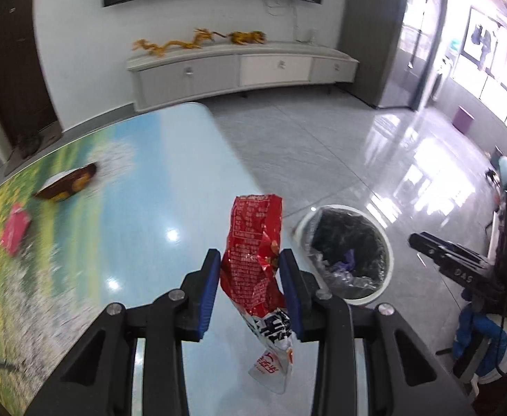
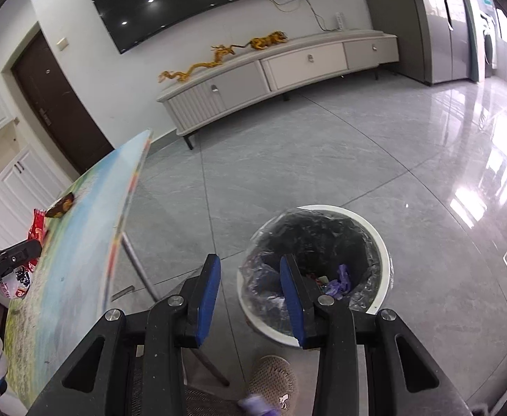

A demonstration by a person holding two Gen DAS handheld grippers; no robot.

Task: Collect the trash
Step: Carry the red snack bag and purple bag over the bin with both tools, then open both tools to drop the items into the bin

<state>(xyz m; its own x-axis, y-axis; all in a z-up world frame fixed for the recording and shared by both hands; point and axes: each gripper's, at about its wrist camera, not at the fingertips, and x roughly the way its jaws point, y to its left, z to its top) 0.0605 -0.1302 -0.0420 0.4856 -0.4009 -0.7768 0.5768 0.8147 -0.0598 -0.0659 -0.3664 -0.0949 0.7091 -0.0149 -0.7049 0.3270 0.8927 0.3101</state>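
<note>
My left gripper [image 1: 250, 260] is shut on a red and white snack wrapper [image 1: 255, 260] and holds it above the right edge of the table [image 1: 132, 215]. The wrapper's clear end hangs below the fingers. A white trash bin [image 1: 348, 253] with a black liner stands on the floor to the right of the table. My right gripper [image 2: 250, 267] is open and empty above the floor, at the bin's [image 2: 317, 267] left rim. A brown wrapper [image 1: 68, 182] and a pink wrapper [image 1: 15, 228] lie on the table's left part.
The table has a landscape print and a metal leg [image 2: 139, 263]. The right gripper's body [image 1: 468, 274] shows at the right in the left wrist view. A slipper [image 2: 276, 379] is on the floor below the bin. A TV cabinet [image 1: 239, 72] stands by the far wall.
</note>
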